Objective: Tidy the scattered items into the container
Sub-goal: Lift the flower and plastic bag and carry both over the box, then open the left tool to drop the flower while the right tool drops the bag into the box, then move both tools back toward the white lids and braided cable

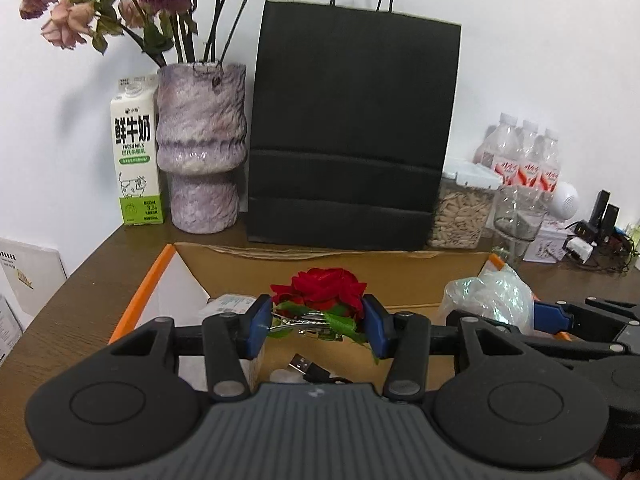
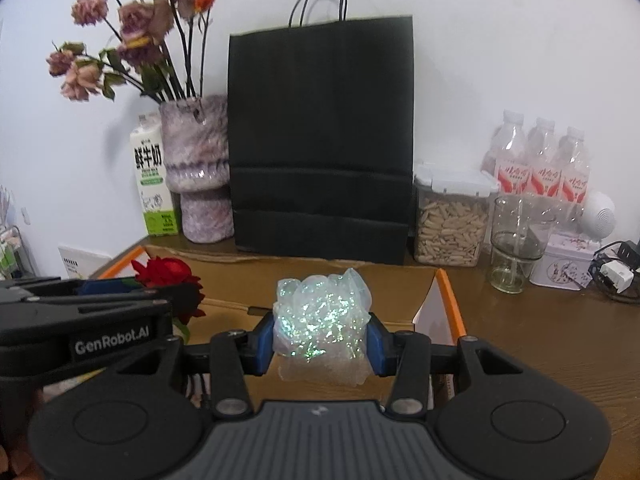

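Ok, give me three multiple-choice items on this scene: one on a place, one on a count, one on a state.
1. Where does the green-and-white milk carton stand?
A. left of the mottled purple ceramic vase
B. inside the open cardboard box
C. right of the black paper bag

2. How many clear plastic bottles with red labels stand at the wall?
A. one
B. three
C. five

3. What is the state of the left gripper?
A. jaws wide apart, empty
B. jaws closed on the red fabric rose with a metal clip
C. jaws closed on a USB plug

Answers: 1 A, the carton sits beside the vase on its left. 2 B, three caps show in a row. 3 B, the blue pads press the rose's sides above the box.
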Demonstrator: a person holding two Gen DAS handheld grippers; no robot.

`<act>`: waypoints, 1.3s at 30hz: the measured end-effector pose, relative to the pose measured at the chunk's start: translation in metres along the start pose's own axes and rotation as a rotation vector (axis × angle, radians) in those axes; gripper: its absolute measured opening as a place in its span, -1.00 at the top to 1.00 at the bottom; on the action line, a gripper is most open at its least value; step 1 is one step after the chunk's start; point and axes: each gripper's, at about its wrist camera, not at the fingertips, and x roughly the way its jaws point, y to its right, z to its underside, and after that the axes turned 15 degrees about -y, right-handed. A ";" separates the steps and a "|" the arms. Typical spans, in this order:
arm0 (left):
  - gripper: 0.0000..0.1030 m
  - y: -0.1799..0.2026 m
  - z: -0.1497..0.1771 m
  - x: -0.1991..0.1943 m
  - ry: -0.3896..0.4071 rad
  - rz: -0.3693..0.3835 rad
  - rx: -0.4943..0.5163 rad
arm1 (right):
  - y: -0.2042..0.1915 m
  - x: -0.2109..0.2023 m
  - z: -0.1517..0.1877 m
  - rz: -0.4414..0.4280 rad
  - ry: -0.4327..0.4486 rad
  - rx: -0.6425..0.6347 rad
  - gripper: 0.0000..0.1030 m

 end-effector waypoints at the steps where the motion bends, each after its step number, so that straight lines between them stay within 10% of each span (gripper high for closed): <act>1: 0.04 -0.001 0.000 0.003 -0.007 0.000 0.000 | 0.000 0.004 0.001 0.000 -0.011 -0.006 0.15; 10: -0.01 0.000 0.003 0.016 -0.067 -0.016 0.033 | 0.000 0.015 0.006 0.004 -0.066 -0.016 0.12; 16: -0.64 -0.001 0.003 0.008 -0.028 -0.095 0.020 | 0.007 0.006 0.002 0.008 -0.066 0.011 -0.09; 20: -1.00 -0.005 -0.001 0.003 -0.009 -0.124 -0.010 | 0.020 -0.004 -0.003 -0.019 -0.040 0.056 -0.62; 23: -1.00 -0.007 -0.003 -0.003 -0.009 -0.107 -0.024 | 0.025 -0.010 -0.006 -0.058 -0.039 0.060 -1.00; 39: -1.00 -0.009 -0.004 -0.022 0.012 -0.080 -0.055 | 0.017 -0.036 -0.007 -0.052 -0.001 0.033 -1.00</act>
